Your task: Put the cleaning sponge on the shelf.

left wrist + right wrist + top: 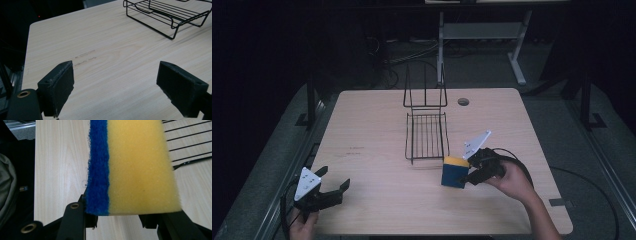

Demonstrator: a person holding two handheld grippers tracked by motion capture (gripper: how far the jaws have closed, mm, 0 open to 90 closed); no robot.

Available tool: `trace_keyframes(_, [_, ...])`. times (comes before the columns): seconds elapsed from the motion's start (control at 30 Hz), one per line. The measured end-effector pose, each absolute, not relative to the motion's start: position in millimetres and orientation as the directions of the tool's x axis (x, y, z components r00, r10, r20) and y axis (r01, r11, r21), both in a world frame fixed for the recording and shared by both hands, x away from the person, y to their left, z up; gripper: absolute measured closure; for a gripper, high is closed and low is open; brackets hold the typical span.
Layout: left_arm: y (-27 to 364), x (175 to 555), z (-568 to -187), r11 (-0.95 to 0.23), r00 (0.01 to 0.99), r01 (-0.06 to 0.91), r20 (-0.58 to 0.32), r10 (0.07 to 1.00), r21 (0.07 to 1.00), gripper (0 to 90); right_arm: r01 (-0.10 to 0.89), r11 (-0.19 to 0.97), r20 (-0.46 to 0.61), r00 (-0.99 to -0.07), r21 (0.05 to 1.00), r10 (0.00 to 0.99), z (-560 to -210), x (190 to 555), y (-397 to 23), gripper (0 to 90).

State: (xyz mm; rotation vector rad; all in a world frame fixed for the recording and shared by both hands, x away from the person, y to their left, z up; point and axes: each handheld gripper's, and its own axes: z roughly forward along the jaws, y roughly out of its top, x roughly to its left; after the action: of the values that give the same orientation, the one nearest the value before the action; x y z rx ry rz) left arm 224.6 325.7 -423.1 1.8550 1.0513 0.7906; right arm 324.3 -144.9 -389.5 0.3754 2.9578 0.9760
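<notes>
While clamped only along one end, could twist or squirm loose: high view puts the sponge (452, 172) on edge just in front of the wire rack (427, 135), by its right front corner, squeezed hard between the jaws of the right gripper (467, 177). Cannot tell whether lifted clear of the table (377, 205). Could catch the rack's front wire if carried forward too low, and might tip or shove the light rack. Left gripper (333, 178) sits well to the left of the rack and nearer the person, jaws wide apart, holding nothing, out of the path. Round hole (463, 101) beyond the rack's right side, no hindrance.

Left gripper view: left gripper (115, 85) gaping over bare table (112, 50), nothing between the pads; rack (172, 20) far ahead to the right; faint marks (85, 58) on the wood, short of the rack.

Right gripper view: right gripper (122, 217) pinching the bottom edge of the sponge (142, 170), blue scouring layer on one side, yellow foam on the other. Foam likely to compress and bend, so a fast swing might flick it out. Rack (190, 152) wires just behind the sponge.
</notes>
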Motion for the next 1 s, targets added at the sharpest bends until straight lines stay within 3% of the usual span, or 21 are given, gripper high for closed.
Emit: trace_keyframes(1.0, [327,225,-423,-0.298,0.448,0.356,0.118,0.886,0.886,13.9,0.194,0.79,0.066,-0.979,0.582,0.192,-371,351,-125,56.7])
